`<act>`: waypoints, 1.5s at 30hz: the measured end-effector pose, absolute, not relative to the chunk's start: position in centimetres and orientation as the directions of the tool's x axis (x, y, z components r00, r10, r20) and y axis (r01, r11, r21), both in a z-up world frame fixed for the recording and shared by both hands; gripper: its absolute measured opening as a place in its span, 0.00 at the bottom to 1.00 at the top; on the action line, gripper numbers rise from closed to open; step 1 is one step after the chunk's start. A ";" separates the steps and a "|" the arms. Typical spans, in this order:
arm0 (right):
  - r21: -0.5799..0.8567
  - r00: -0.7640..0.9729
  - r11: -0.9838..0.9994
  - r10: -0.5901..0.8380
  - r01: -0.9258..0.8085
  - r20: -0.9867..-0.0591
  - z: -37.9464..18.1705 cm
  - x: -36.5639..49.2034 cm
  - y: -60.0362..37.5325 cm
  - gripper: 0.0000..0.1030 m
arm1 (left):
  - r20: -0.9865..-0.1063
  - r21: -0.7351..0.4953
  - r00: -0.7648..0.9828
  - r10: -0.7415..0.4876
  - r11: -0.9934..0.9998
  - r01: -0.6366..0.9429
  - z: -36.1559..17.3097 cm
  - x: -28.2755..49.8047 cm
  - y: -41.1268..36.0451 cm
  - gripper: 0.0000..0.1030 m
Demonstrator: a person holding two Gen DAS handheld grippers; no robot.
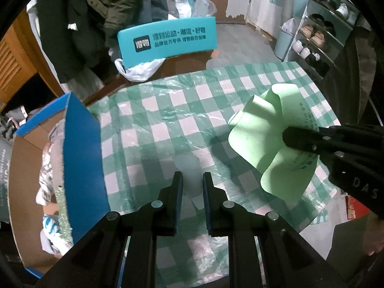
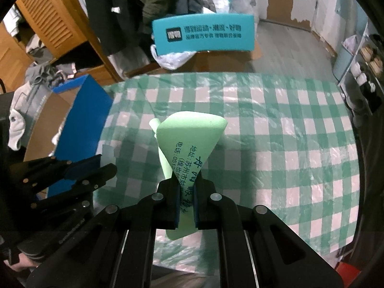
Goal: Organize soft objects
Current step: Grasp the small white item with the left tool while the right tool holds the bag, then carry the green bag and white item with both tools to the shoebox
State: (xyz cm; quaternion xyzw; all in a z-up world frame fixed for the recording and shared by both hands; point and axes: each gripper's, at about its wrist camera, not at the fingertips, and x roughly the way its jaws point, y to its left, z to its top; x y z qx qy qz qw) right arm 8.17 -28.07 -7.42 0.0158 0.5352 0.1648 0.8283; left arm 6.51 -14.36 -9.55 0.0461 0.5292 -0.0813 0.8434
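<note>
My right gripper point(image 2: 186, 200) is shut on a light green cloth point(image 2: 189, 141) with dark printed characters, holding it folded above the green checked tablecloth point(image 2: 276, 129). In the left wrist view the same cloth point(image 1: 266, 132) hangs from the right gripper point(image 1: 288, 136) at the right. My left gripper point(image 1: 192, 187) is shut on a thin translucent white piece point(image 1: 189, 175), plastic or cloth, held just above the tablecloth point(image 1: 168, 110). The left gripper also shows in the right wrist view point(image 2: 105, 165) at the lower left.
An open blue-sided cardboard box point(image 1: 81, 144) with soft items inside point(image 1: 52, 168) stands at the table's left edge; it also shows in the right wrist view point(image 2: 79, 120). A teal chair back point(image 1: 168, 40) stands behind the table. A shoe rack point(image 1: 321, 38) is far right.
</note>
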 end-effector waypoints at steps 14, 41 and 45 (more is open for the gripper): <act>0.200 0.412 0.928 0.324 -0.315 -0.852 -4.2 7.1 -25.9 0.06 | -0.867 0.009 0.493 -0.076 0.986 0.168 -6.6 5.2 -12.1 0.16; 0.215 0.413 0.876 0.404 -0.431 -0.817 -1.0 6.7 -18.4 0.06 | -0.831 0.015 0.555 -0.031 0.997 0.078 -3.8 2.9 -4.7 0.16; 0.212 0.407 0.868 0.409 -0.449 -0.817 -0.8 6.9 -16.8 0.06 | -0.831 -0.005 0.555 -0.032 0.999 0.051 -3.7 2.8 -3.0 0.16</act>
